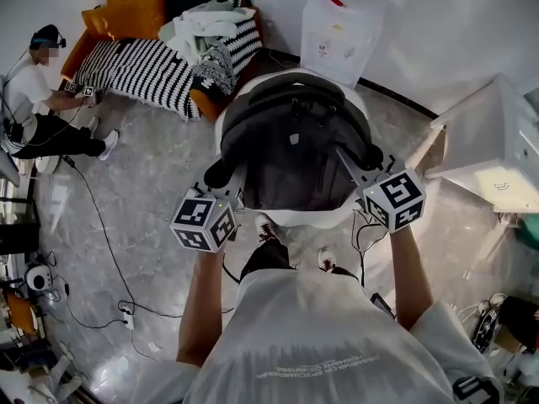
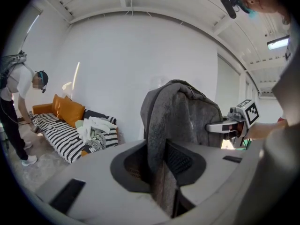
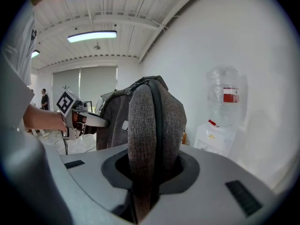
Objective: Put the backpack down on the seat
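The backpack (image 1: 295,141), dark grey, hangs upright right over the white seat (image 1: 290,220) and covers most of it, so that only the seat's rim shows around it. I cannot tell whether its bottom touches the seat. The left gripper (image 2: 159,170), at the seat's near left edge, has its jaws closed a narrow way on the left strap (image 2: 157,121), whose grey fabric fills the gap between them. The right gripper (image 3: 145,172), at the seat's near right edge, is clamped the same way on the padded right strap (image 3: 145,125), which rises thick from between its jaws. Beyond the seat to the left stands a sofa (image 1: 139,70) with a striped cover, and a person (image 1: 38,99) sits beside it. Just behind the seat is a water dispenser (image 1: 341,32).
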